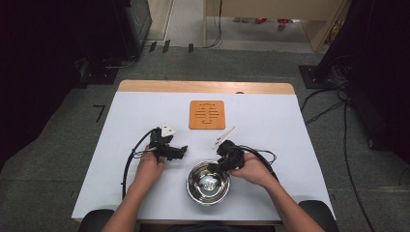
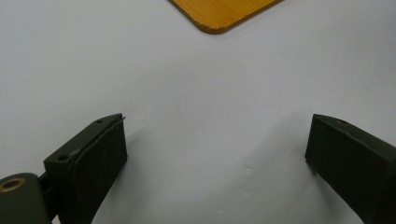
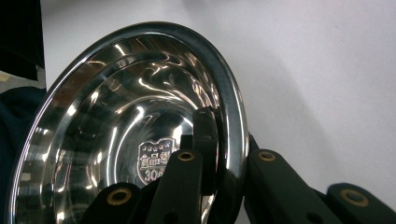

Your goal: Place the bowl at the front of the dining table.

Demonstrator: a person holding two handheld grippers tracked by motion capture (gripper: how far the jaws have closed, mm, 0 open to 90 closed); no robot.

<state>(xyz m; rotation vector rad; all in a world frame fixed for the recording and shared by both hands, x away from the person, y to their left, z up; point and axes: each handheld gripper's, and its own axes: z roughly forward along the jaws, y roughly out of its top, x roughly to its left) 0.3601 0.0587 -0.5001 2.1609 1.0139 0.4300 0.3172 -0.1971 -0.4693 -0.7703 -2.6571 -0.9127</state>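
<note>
A shiny steel bowl stands on the white table near the front edge. My right gripper is shut on the bowl's far right rim, one jaw inside the bowl and one outside, as the right gripper view shows close up. My left gripper lies low over the table to the left of the bowl, pointing right. In its own view the left gripper stands wide open with only bare white table between the jaws.
A square orange wooden mat lies at the middle of the table, beyond both grippers; its corner shows in the left gripper view. Black cables trail from each gripper. Grey floor and dark equipment surround the table.
</note>
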